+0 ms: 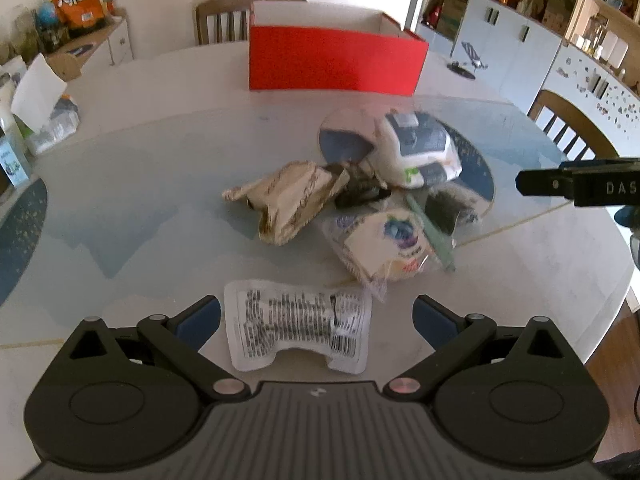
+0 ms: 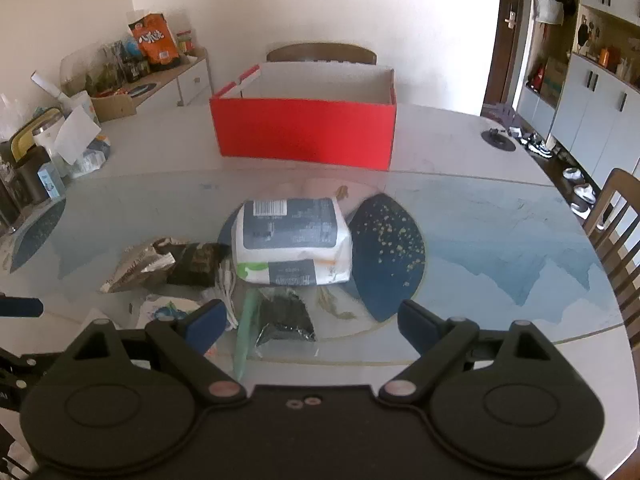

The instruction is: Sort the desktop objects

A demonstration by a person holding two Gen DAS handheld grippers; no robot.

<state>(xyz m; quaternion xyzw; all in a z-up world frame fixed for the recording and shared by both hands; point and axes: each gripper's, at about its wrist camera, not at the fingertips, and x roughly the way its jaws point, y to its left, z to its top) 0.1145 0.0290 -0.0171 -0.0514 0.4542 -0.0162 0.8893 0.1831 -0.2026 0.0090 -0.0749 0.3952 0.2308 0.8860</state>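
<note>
Left wrist view: the left gripper [image 1: 316, 320] hangs low over a round table [image 1: 140, 184], its blue-padded fingers spread wide and gripping nothing. Between the fingertips, lying flat on the tabletop, is a white wrapper [image 1: 298, 328] covered in black print. Just beyond it sits a loose pile: a crumpled beige packet [image 1: 288, 200], a clear bag with a purple label [image 1: 384, 244], a green stick-shaped item [image 1: 432, 232] and a white and grey tissue pack [image 1: 416, 148]. An open red box [image 1: 336, 60] stands at the far side of the table. The other tool's dark finger pokes in from the right edge. Right wrist view: the right gripper [image 2: 312, 324] is likewise wide open and empty, hovering over the near edge of the pile. The tissue pack [image 2: 294, 240] lies straight ahead, with a small black packet [image 2: 286, 318] and the green item [image 2: 245, 332] between the fingers. The red box [image 2: 306, 132] stands behind, well apart from the pile.
</note>
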